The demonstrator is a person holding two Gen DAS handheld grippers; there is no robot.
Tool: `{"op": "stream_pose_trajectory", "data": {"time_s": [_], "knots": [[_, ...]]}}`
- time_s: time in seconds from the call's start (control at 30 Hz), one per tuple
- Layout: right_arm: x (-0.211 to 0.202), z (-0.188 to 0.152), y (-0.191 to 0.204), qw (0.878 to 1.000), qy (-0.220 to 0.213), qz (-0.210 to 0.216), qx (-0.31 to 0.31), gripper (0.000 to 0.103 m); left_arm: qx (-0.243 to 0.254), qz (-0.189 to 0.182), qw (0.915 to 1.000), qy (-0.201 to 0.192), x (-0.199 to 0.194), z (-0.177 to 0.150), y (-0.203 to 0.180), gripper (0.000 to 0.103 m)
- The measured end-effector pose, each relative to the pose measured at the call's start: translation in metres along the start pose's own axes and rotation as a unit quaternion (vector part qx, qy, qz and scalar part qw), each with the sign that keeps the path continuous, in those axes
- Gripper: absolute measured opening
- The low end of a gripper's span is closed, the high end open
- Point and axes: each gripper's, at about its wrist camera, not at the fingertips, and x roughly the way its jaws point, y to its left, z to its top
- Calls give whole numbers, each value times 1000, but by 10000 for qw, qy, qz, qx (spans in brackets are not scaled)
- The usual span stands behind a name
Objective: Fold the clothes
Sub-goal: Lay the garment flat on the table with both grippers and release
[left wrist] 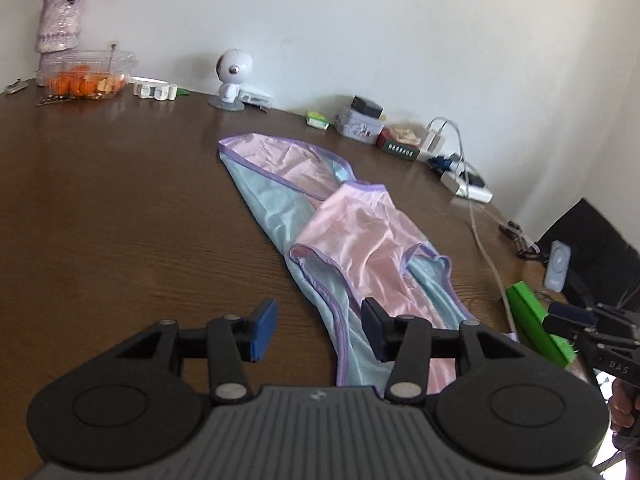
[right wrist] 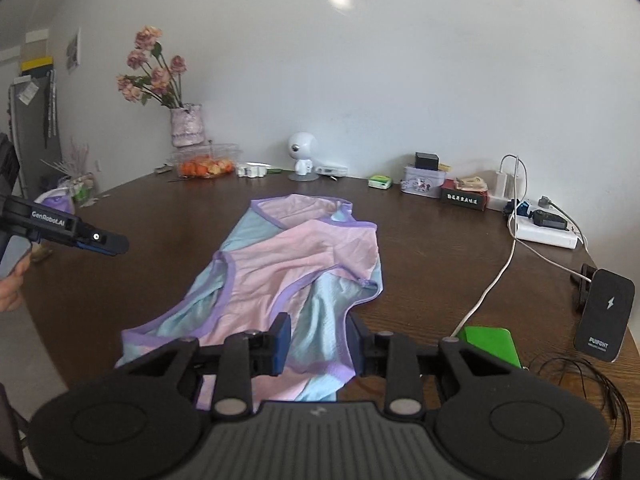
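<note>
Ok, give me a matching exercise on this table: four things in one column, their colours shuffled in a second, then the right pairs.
Things:
1. garment
2. power strip
3. wireless charger
4. flat green object

Colours:
A. black, with a lightning mark
B. white
C. pink and light blue with purple trim
D. bright green

Pairs: 1-C, 2-B, 3-A, 4-D
</note>
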Motion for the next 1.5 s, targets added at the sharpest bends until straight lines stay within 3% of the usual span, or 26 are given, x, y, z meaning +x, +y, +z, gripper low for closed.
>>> {"op": "stream_pose_trajectory", "data": {"time_s": [0.07, 0.17, 0.3, 0.33, 0.37, 0.4, 0.43, 0.57, 0.63, 0.7, 0.8, 0.87, 0.9, 1.0, 1.03, 1.1, 1.23, 1.33, 1.5], "knots": [[30, 5, 5, 9995, 140, -233, -148, 29, 156, 60, 9997, 191, 31, 4, -10, 48], [63, 11, 8, 9986, 257, -360, -273, 27, 343, 273, 9989, 140, 66, 8, -18, 48], [98, 18, 0, 9974, 442, -527, -220, 27, 173, 473, 9987, 91, 87, 13, -11, 44], [109, 20, -3, 9970, 542, -536, -159, 27, 145, 482, 9987, 95, 91, 14, -9, 36], [118, 21, -5, 9964, 623, -562, -103, 27, 142, 452, 9988, 111, 92, 15, -8, 17], [126, 22, -7, 9959, 679, -601, -51, 27, 149, 431, 9989, 116, 93, 15, -7, 6], [134, 23, -10, 9950, 750, -652, 14, 27, 164, 417, 9989, 112, 94, 16, -5, 0], [154, 18, -13, 9939, 960, -496, 211, 25, -88, 396, 9991, -97, 78, 20, 8, 0], [157, 14, -12, 9938, 1012, -404, 232, 6, -318, 423, 9982, -297, 60, 21, 20, 0], [155, 11, -11, 9939, 983, -429, 263, 5, -543, 629, 9956, -442, 47, 21, 33, 0], [152, 8, -11, 9940, 948, -454, 307, 5, -611, 267, 9975, -219, 47, 17, 29, 6], [151, 7, -11, 9939, 949, -457, 315, 5, -384, 70, 9992, 73, 55, 12, 11, 37], [151, 7, -11, 9939, 954, -463, 310, 5, -207, 42, 9996, 177, 58, 9, 0, 40], [149, 6, -9, 9938, 964, -478, 265, 5, 365, 130, 9988, 304, 64, -3, -30, 39], [148, 6, -8, 9938, 967, -483, 249, 5, 484, 231, 9979, 354, 66, -7, -35, 35], [146, 4, -7, 9941, 952, -470, 239, 5, 641, 428, 9960, 453, 71, -16, -39, 17], [145, 3, -6, 9946, 909, -474, 167, 5, 782, 468, 9946, 488, 70, -24, -38, 10], [144, 2, -7, 9948, 888, -469, 168, 5, 539, 478, 9966, 390, 65, -22, -28, 5], [144, 1, -8, 9951, 859, -465, 175, 5, -133, 548, 9982, -209, 27, -9, -1, 4]]}}
